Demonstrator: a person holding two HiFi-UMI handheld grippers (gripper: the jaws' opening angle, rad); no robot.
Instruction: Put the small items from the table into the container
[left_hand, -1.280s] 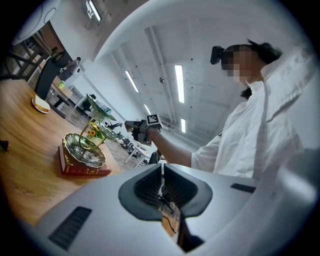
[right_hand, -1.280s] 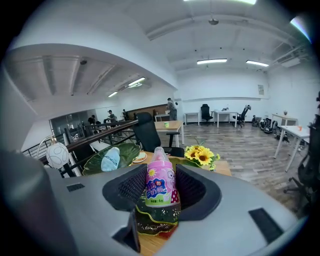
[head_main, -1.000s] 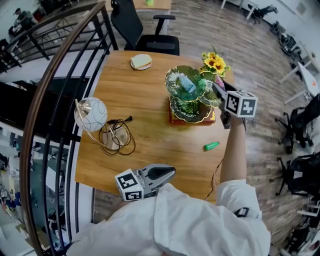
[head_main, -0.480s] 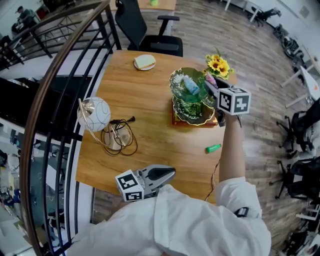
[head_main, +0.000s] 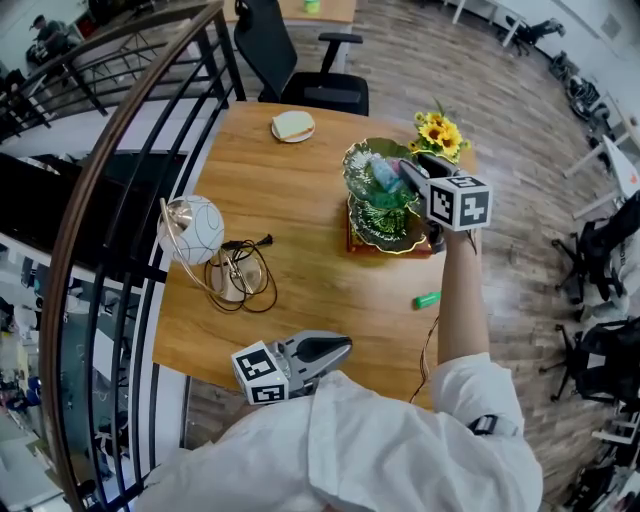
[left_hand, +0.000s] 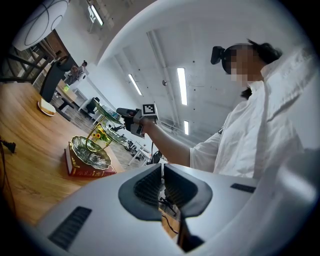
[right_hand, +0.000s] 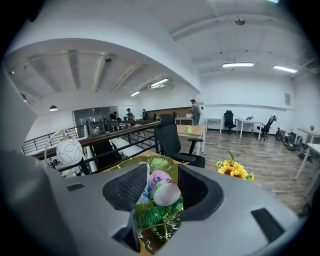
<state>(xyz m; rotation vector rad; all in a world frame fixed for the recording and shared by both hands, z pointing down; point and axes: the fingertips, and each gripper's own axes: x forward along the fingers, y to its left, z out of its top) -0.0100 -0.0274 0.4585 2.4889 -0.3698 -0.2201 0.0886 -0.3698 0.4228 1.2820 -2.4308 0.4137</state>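
Left gripper (left_hand: 162, 172): low by your body at the near edge of the table (head_main: 290, 190), jaws pressed together on nothing.
Green tube (head_main: 427, 299): flat on the bare wood on your right, between you and the dish and well apart from both. Its long axis runs roughly across your view. Your right forearm passes just beside it, so the right hand is the nearer one for it.
Right gripper (right_hand: 159, 187): clamped on a small pink-and-white egg (right_hand: 164, 189), seated between the two pads with its rounded end towards the camera.
Deciding relation: the egg hangs over the top tier (right_hand: 156, 213) of the tiered dish (head_main: 372, 218), with green leaf surface directly below and beyond the jaws. You look lined up; I judge that parting the jaws here would drop it into that tier.
In the way: a blue item (head_main: 385, 178) already lies in the same tier, just left of the egg, so the egg may roll against it.
Close by: sunflowers (head_main: 438, 134) just beyond and right of the gripper, and the red box (left_hand: 87, 171) under the dish.
Further off: a globe lamp (head_main: 190, 228) and its coiled cable (head_main: 243, 275) well to the left, clear of your path.
Far edge: a plate with bread (head_main: 293, 126), and past the table a black chair (head_main: 305, 60).
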